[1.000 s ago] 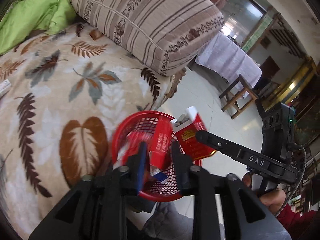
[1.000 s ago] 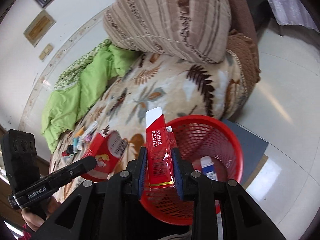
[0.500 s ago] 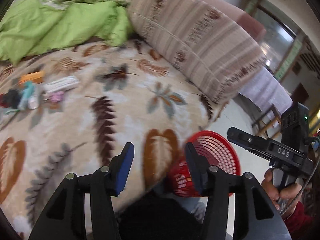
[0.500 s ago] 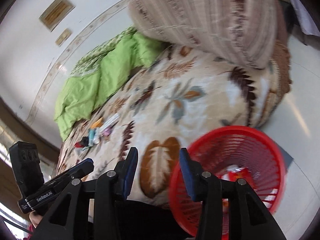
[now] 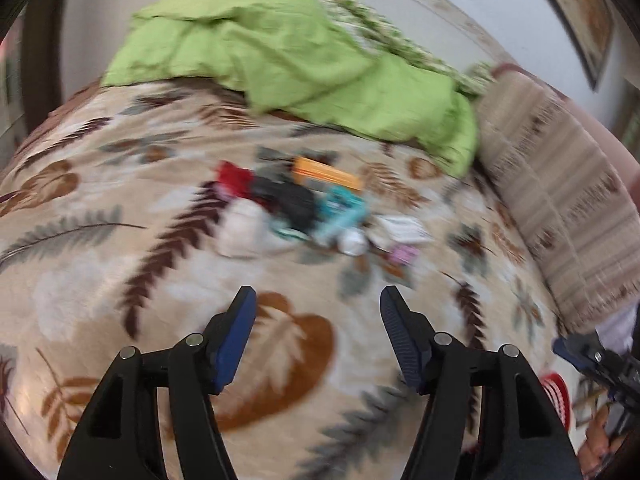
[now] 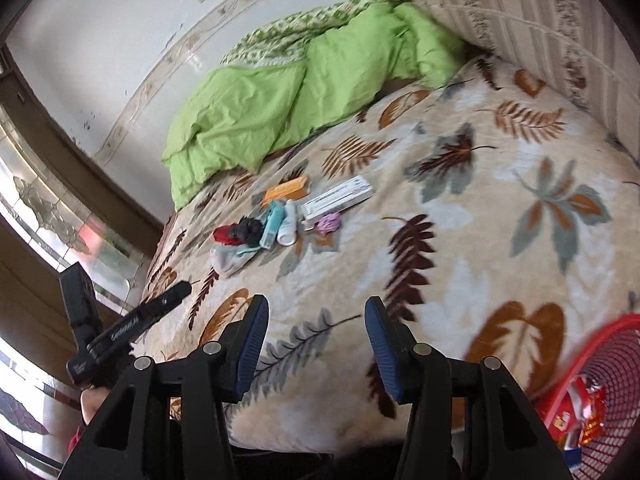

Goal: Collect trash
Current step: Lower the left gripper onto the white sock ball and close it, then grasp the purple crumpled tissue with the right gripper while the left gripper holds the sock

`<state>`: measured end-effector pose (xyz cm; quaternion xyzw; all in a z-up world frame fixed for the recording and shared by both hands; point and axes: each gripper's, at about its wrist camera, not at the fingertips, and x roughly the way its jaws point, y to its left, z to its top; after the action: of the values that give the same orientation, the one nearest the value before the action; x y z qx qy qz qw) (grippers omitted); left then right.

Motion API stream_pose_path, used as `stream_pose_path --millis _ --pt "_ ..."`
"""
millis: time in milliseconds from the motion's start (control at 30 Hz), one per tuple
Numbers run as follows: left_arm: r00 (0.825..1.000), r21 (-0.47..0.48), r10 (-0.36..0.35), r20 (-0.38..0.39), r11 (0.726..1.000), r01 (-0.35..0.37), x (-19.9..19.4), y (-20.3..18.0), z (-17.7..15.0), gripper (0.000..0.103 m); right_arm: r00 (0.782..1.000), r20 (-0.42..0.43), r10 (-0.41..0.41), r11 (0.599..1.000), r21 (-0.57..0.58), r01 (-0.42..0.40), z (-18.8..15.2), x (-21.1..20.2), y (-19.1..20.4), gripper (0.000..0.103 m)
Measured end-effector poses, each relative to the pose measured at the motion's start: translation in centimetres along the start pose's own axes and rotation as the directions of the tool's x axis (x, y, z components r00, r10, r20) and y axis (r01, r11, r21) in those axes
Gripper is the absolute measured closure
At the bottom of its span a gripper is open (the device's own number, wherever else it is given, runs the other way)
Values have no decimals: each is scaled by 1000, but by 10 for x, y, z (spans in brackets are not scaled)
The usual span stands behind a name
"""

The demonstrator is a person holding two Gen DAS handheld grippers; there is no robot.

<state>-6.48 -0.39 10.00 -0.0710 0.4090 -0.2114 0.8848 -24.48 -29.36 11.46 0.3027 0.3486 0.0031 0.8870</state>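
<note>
Both tools stand with jaws parted and nothing between them; their jaws have just been opening. Left tool [image 5: 318, 300] hangs over a brown leaf print on the bed's blanket [image 5: 100, 272], its blue pads bare; right tool [image 6: 314, 310] does the same over a grey fern print, pads apart and clear of the cloth.

Outward from the right tool, in the right wrist view: at 12 o'clock, well apart, lies the cluster of trash; a white sock [image 6: 230, 260] nearest, then a red scrap [image 6: 224, 235] touching a black bundle [image 6: 249, 230], a teal tube [image 6: 272, 224] beside a white bottle [image 6: 289, 222], a purple wad [image 6: 329, 224], a long white box [image 6: 338, 198] and an orange box [image 6: 286, 189] farthest. At 4 o'clock, off the bed's edge, sits the red basket [image 6: 600, 344] with red wrappers [image 6: 576, 412] inside. At 8 o'clock the left tool shows, held in a hand [image 6: 94, 400]. At 11 o'clock a green quilt [image 6: 280, 100] is heaped against the wall; at 1 o'clock a striped cushion [image 6: 540, 20].

The left wrist view is blurred; the same cluster lies at its 12 o'clock.
</note>
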Motion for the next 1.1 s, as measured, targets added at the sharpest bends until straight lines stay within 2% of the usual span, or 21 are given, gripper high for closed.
stream_pose_path --millis 100,233,300,567,600,633,767,833,933,1100 --pt "999 -60 51 12 997 -50 23 27 16 40 999 -40 -13 1000 -28 12 11 34 12 50" --pt "996 -104 94 10 990 -93 57 41 28 40 996 -81 -42 998 -45 39 28 83 20 50" --pt "996 -93 91 10 992 -89 70 40 31 40 995 -91 -47 998 -46 43 36 106 21 50" --pt "993 -72 120 -12 990 -121 118 45 30 40 975 -142 -171 985 -28 169 65 194 6 50" --pt "993 -64 117 -17 991 -118 121 46 30 42 973 -143 -180 984 -27 178 67 200 5 50" --pt "993 -59 113 -18 992 -114 124 46 30 49 969 -141 -202 979 -31 199 69 209 4 50" --pt "995 -58 98 -31 993 -99 129 49 31 66 964 -130 -231 973 -53 226 72 232 4 51" --pt "994 -50 101 -31 993 -103 128 48 31 70 959 -125 -254 967 -68 247 68 242 3 62" --pt "994 -51 108 -22 993 -109 124 45 30 74 961 -102 -258 963 -108 247 66 245 7 71" --pt "995 -35 88 35 996 -87 102 32 30 75 962 -53 -270 955 -140 260 56 224 21 72"
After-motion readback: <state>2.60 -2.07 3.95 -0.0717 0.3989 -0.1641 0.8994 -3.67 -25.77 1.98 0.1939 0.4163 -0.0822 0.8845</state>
